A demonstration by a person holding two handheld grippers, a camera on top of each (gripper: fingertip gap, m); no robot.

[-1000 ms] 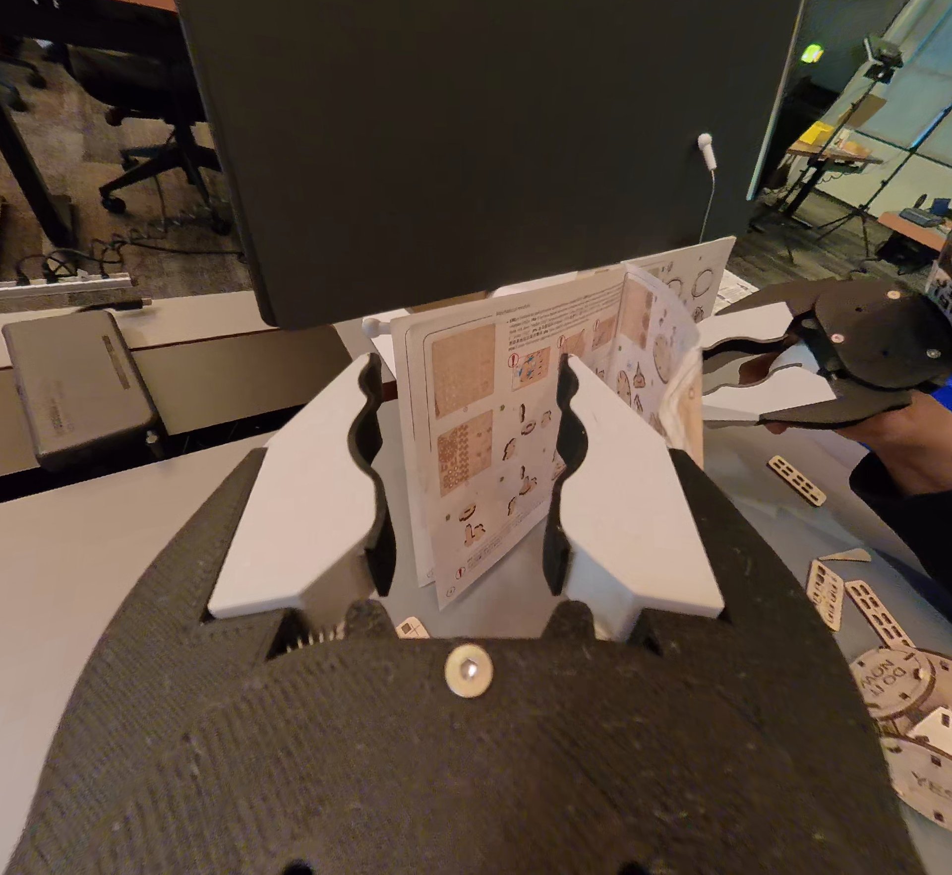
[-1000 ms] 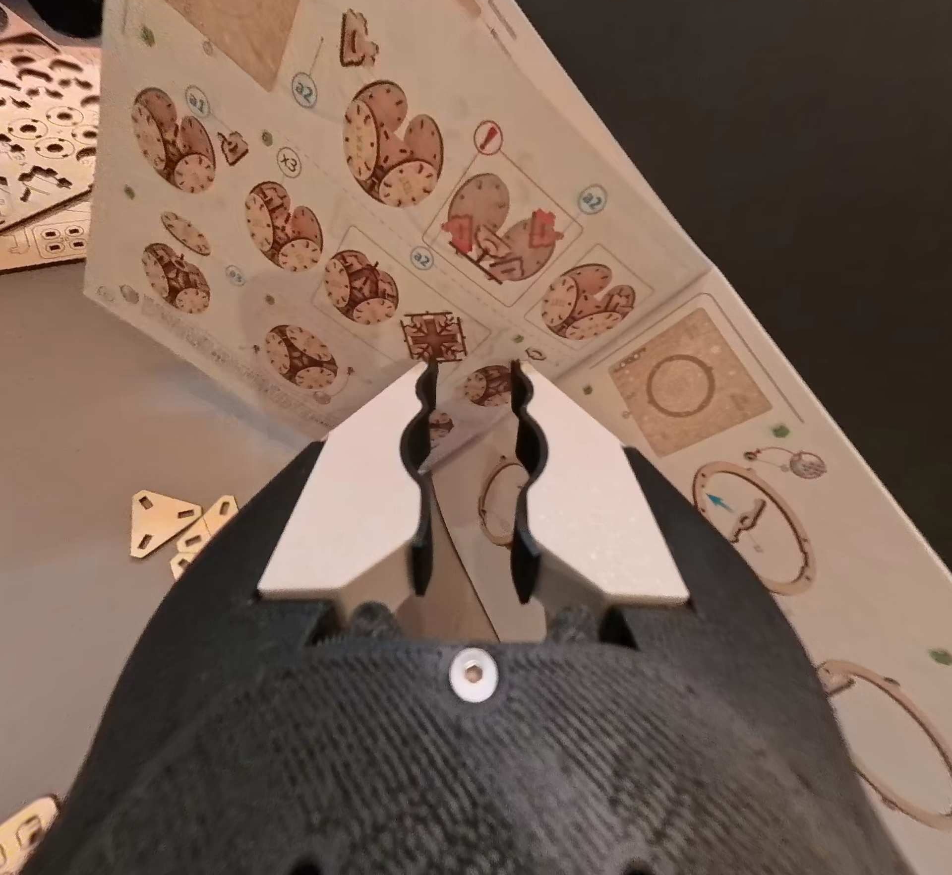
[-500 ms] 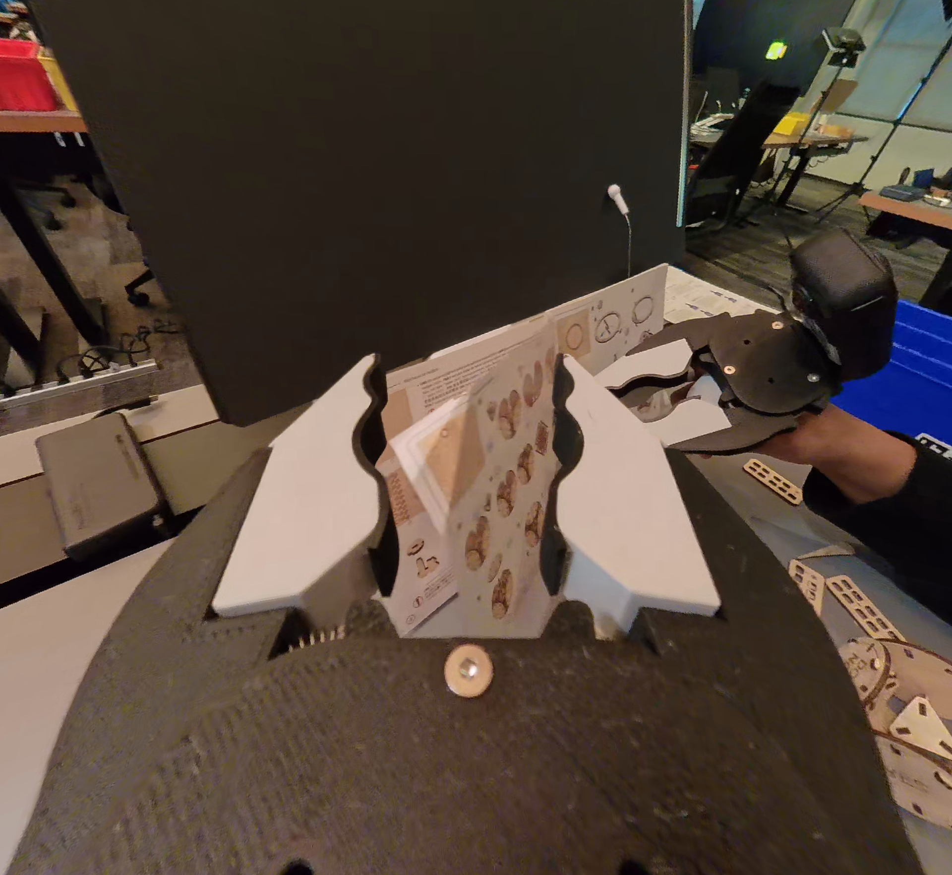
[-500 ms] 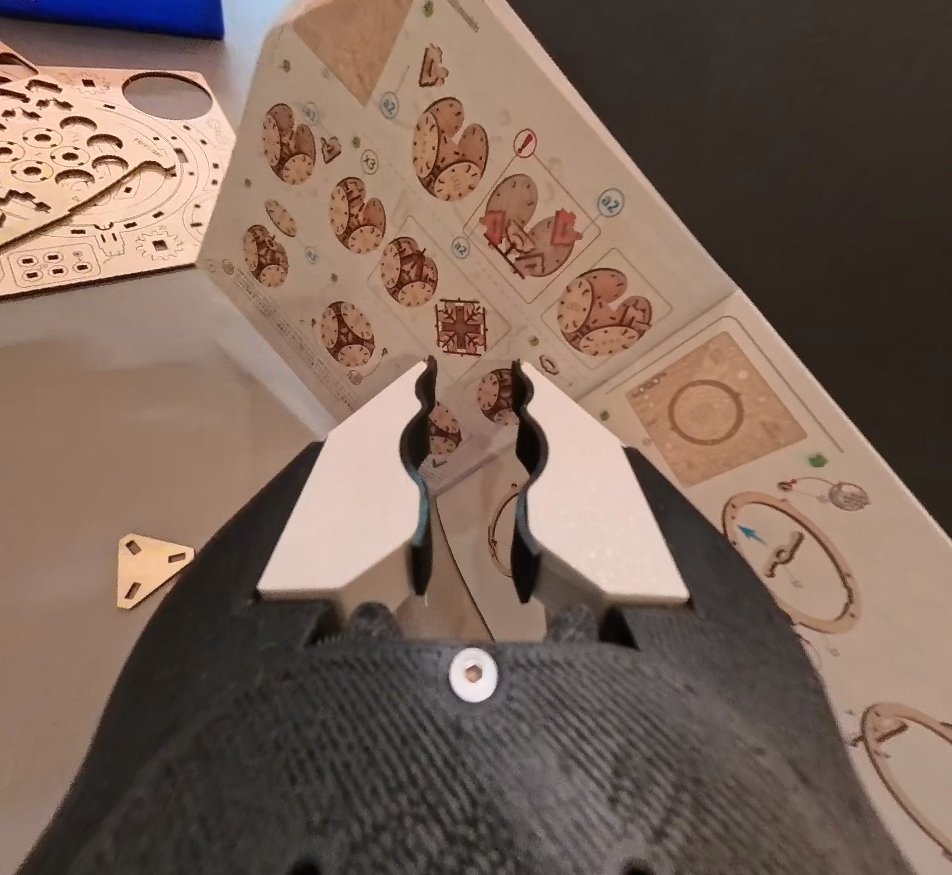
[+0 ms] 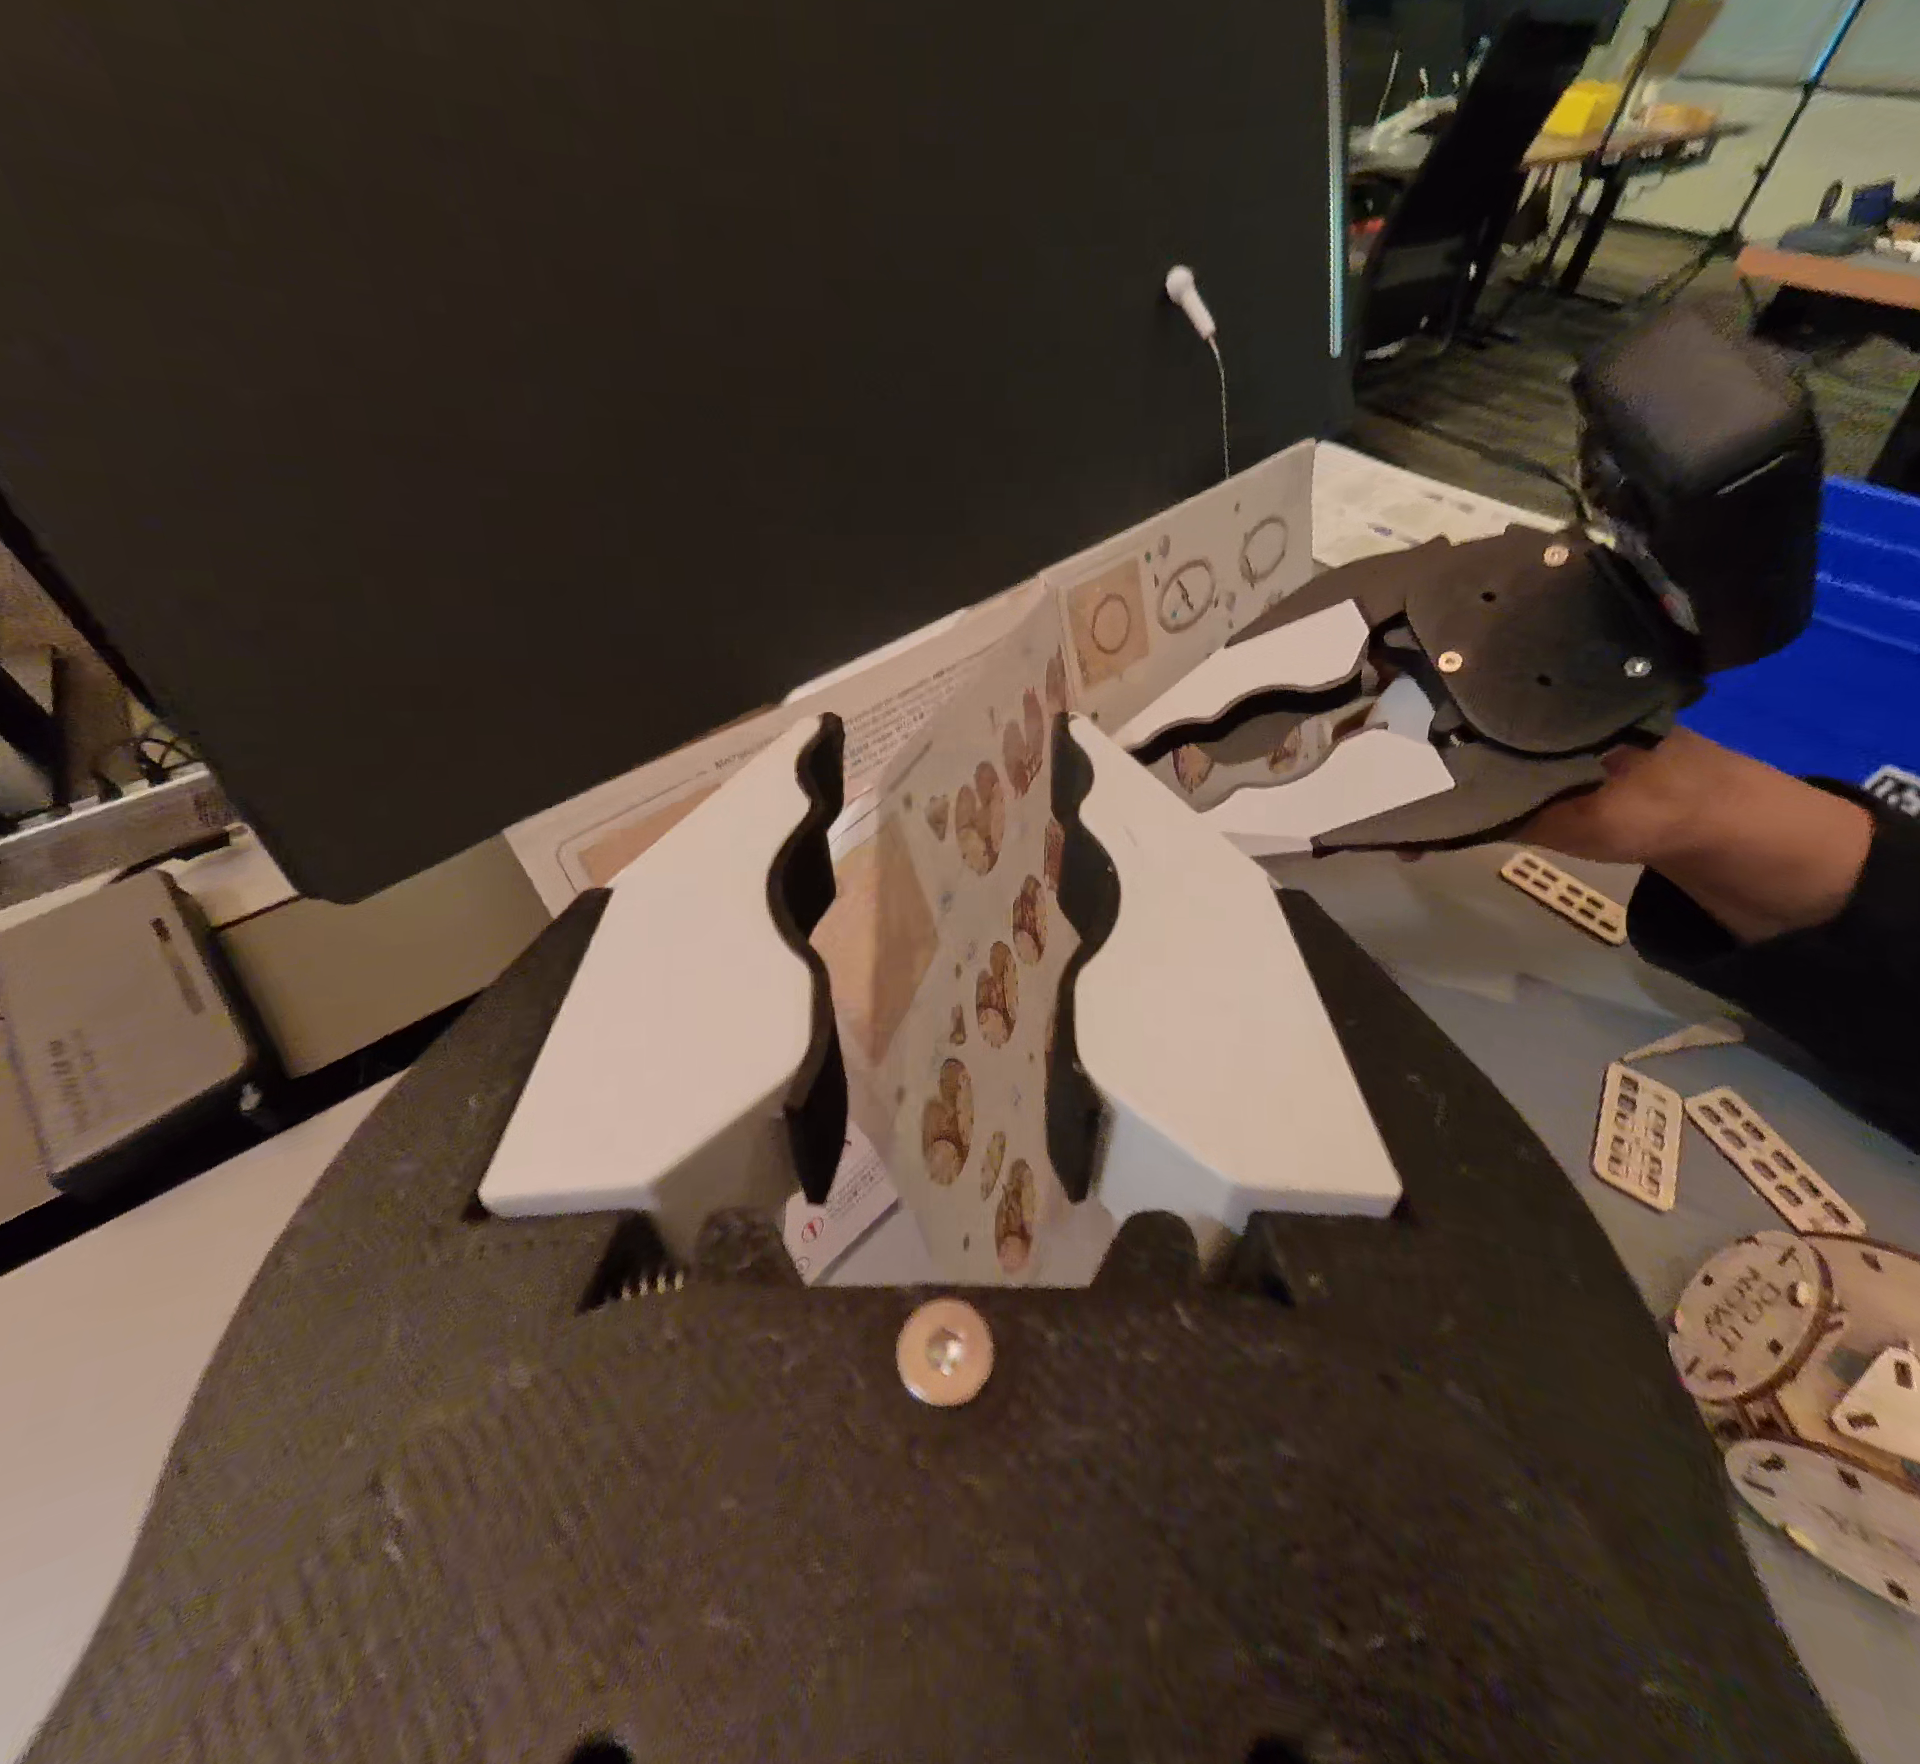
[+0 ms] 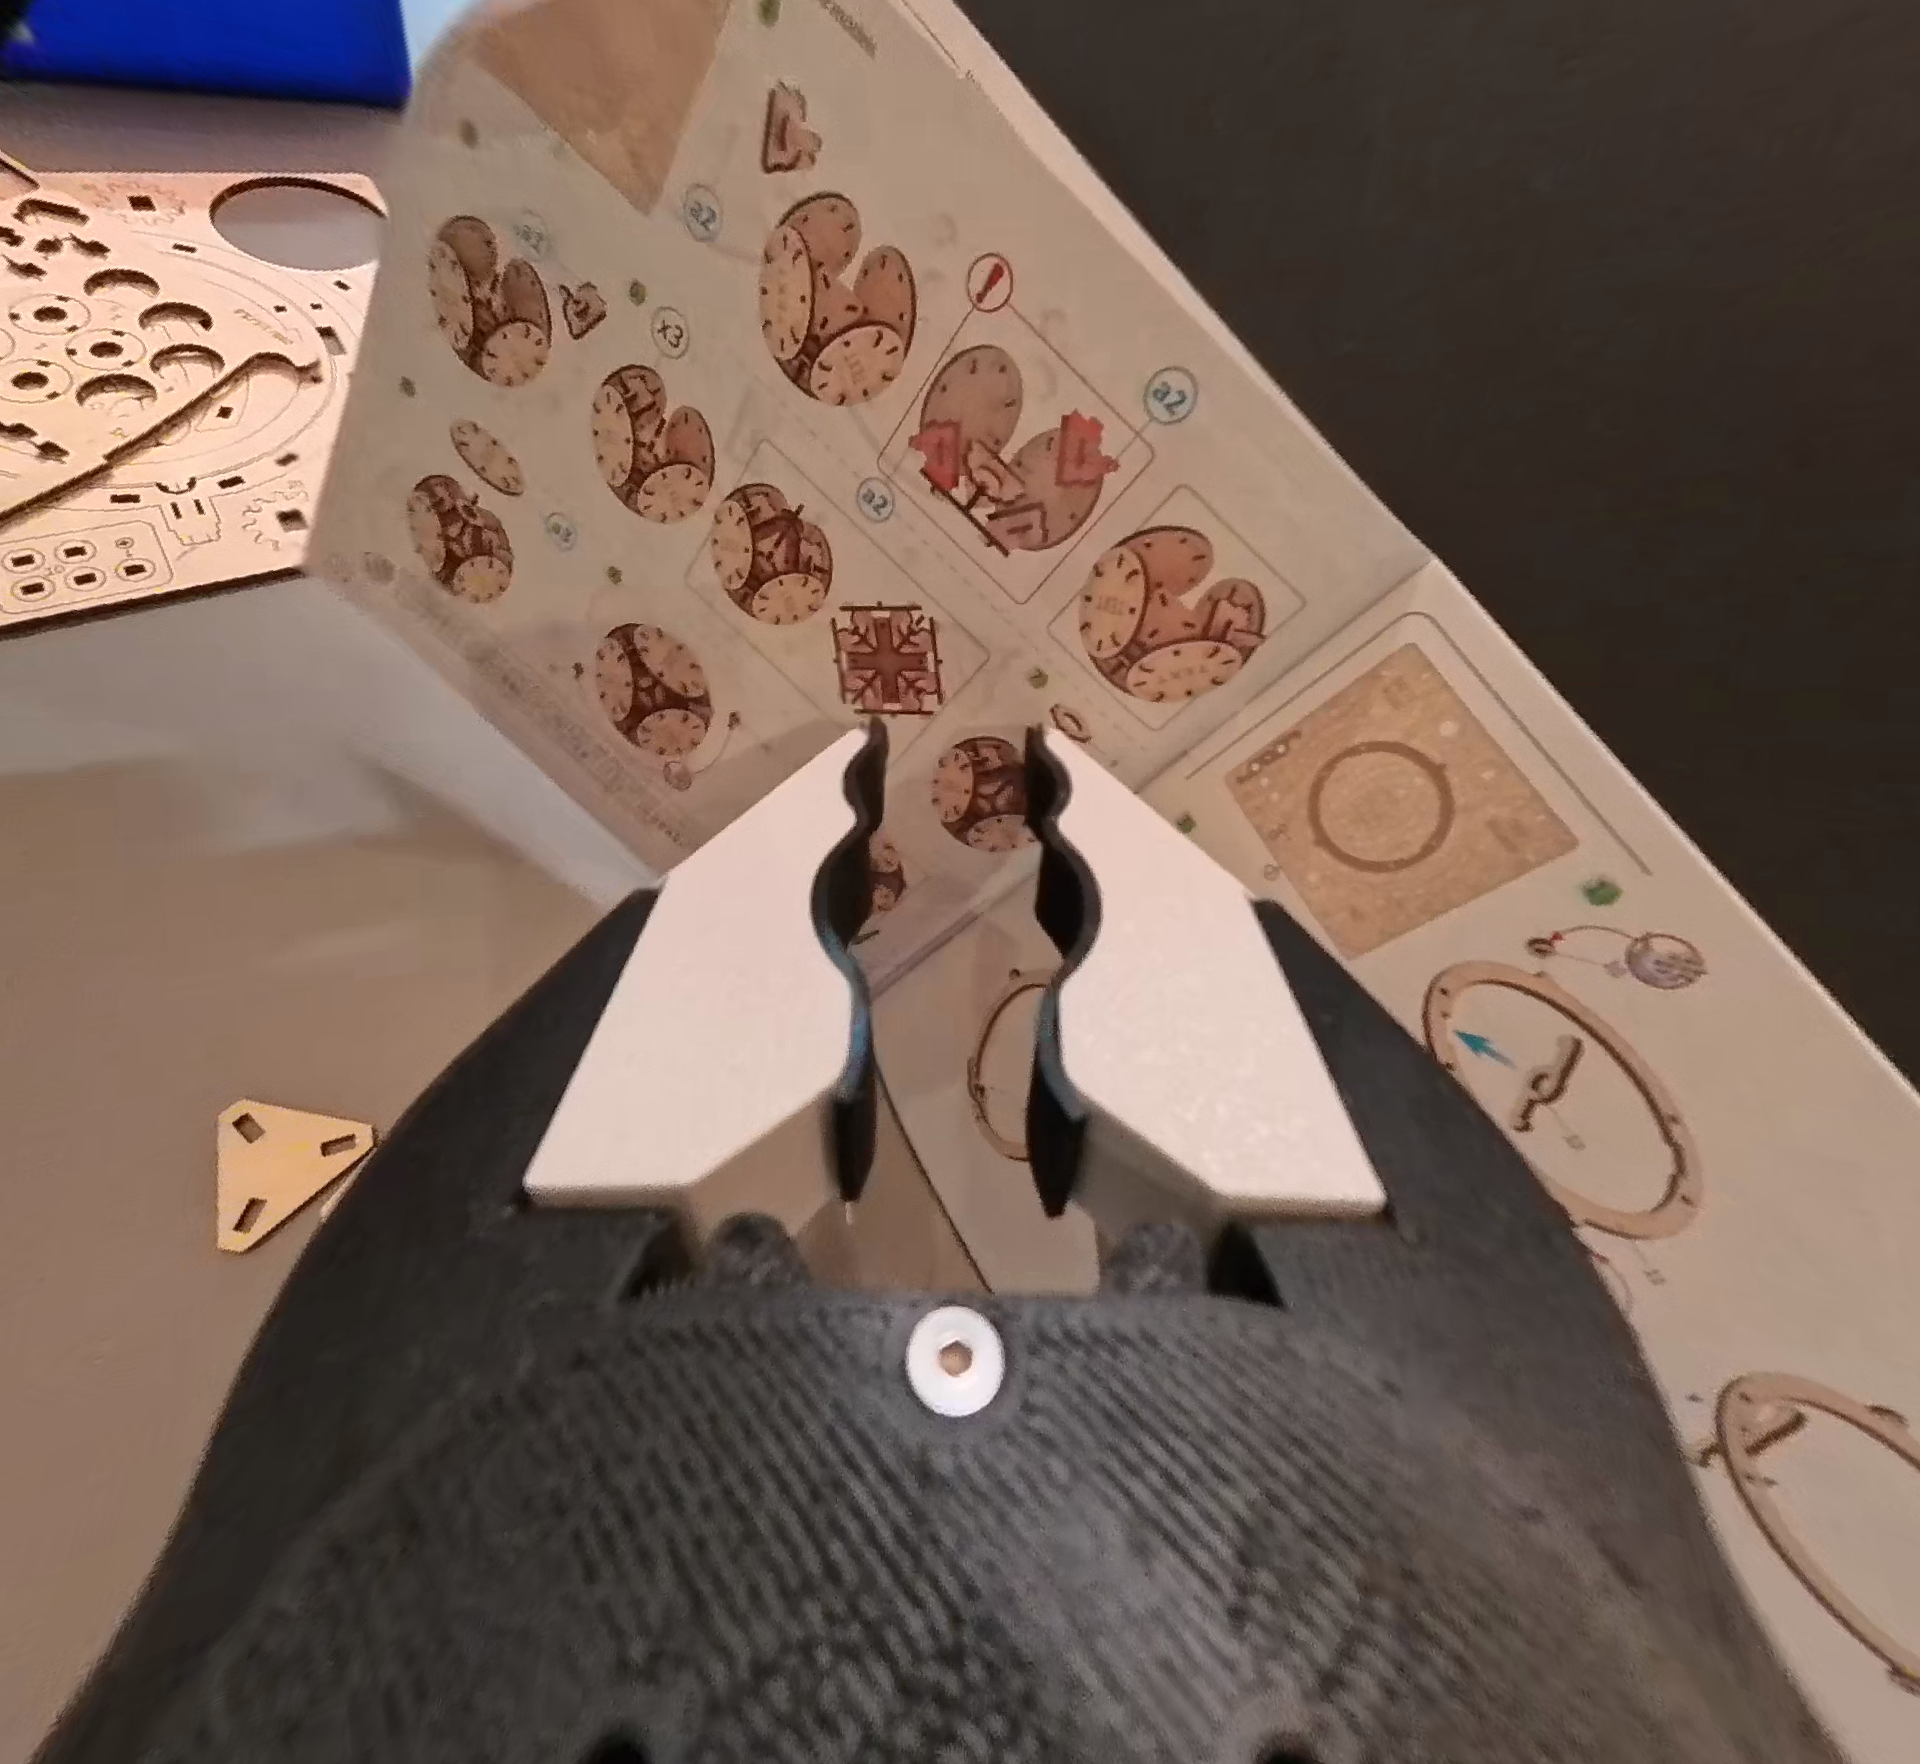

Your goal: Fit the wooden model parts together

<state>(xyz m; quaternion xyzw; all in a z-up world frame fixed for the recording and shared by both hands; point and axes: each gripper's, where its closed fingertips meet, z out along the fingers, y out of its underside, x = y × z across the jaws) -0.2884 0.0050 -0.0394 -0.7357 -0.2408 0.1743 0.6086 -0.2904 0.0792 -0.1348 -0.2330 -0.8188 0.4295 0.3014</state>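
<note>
Folded printed instruction leaflet (image 5: 977, 935) is seen upright over grey table (image 5: 1507, 987), before black panel (image 5: 623, 260). Its panels are straddled by left gripper (image 5: 940, 738) and right gripper (image 6: 951, 743). Both jaws are parted and no clamping is evident.

Grey table (image 5: 1538, 1008) carries loose wooden slotted strips (image 5: 1704, 1153) right of the left gripper (image 5: 940, 748). Left of the right gripper (image 6: 951, 738): a triangular wooden piece (image 6: 275, 1169) and, farther off, a laser-cut wooden sheet (image 6: 156, 384).

The folded white paper instruction sheet (image 6: 935, 426), printed with brown wooden-dial diagrams, stands up off the grey table (image 6: 208, 883) in front of the black panel (image 5: 623, 260). One leaf passes between the left gripper's (image 5: 940, 748) fingers, another between the right gripper's (image 6: 951, 748), and its top corner is bent over.
</note>
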